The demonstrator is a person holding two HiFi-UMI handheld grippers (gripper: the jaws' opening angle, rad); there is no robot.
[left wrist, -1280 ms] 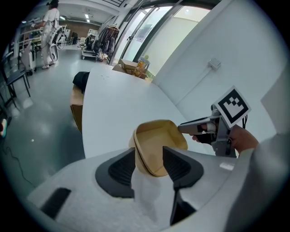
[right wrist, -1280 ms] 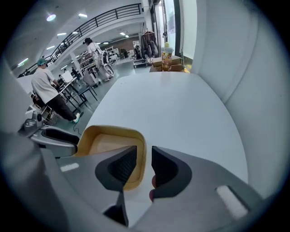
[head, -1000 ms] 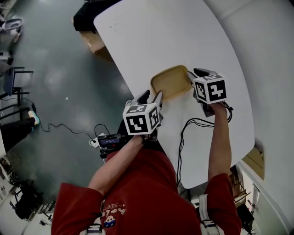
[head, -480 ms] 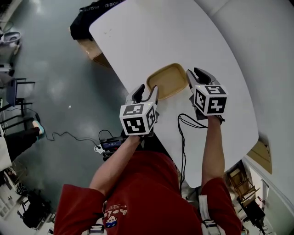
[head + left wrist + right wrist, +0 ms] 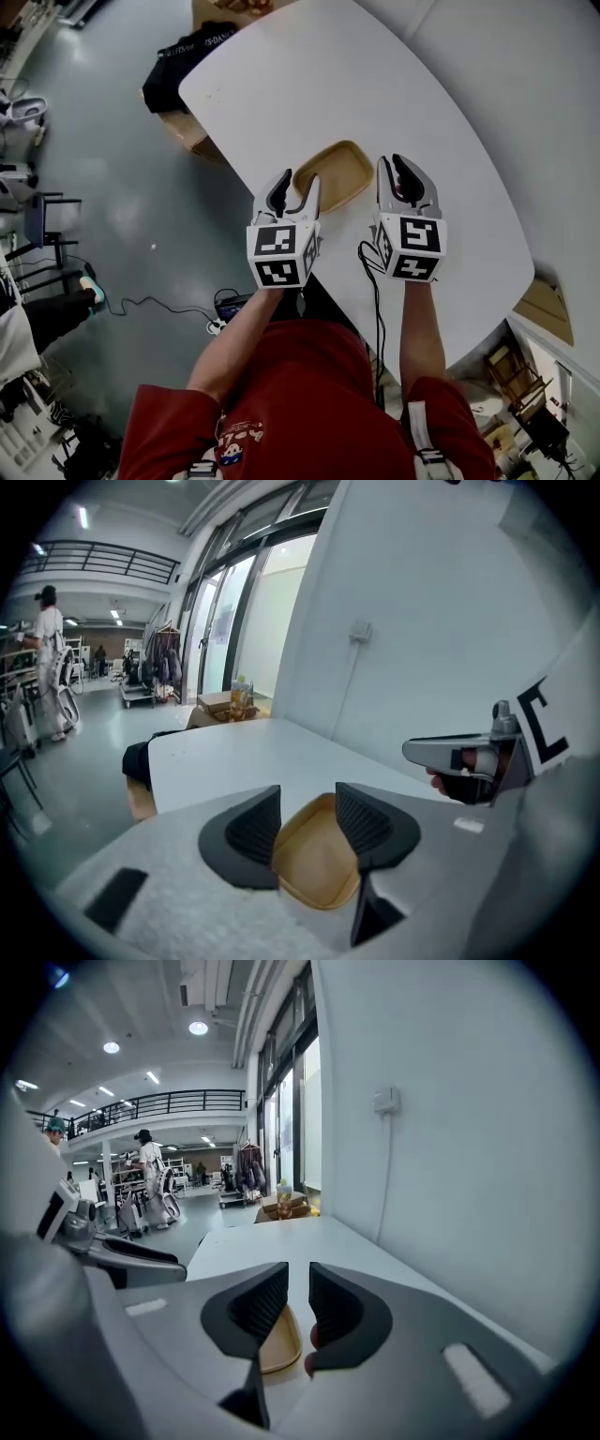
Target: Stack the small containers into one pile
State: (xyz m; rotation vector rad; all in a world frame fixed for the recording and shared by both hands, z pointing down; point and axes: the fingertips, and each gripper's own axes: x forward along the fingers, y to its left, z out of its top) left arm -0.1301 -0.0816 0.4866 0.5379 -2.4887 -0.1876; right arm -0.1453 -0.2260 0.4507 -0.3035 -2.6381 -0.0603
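Head view: a large white rounded tabletop (image 5: 450,122) fills the upper field. One shallow tan plastic container with rounded corners (image 5: 335,176) lies on it, close to the table's near-left edge. Whether it is a single dish or several already nested cannot be told, and no other container is visible.

Left gripper (image 5: 298,186) — jaws spread wide and hovering at the container's near corner. In the left gripper view the tan dish shows through the gap, but neither pad touches it.

Right gripper (image 5: 395,174) — just beside the container's right rim, with its jaws closing on nothing. The right gripper view shows only bare table between the pads, with the dish off to their left.

Hazards, as judged:
- **Edge position:** a sideways nudge from either gripper could slide the dish over the table's edge.
- **Narrowing right jaws:** they would likely push the low rim rather than straddle it.
- **Smooth, shallow wall:** it offers little purchase, so a lift from one corner may let the dish tilt and slip.
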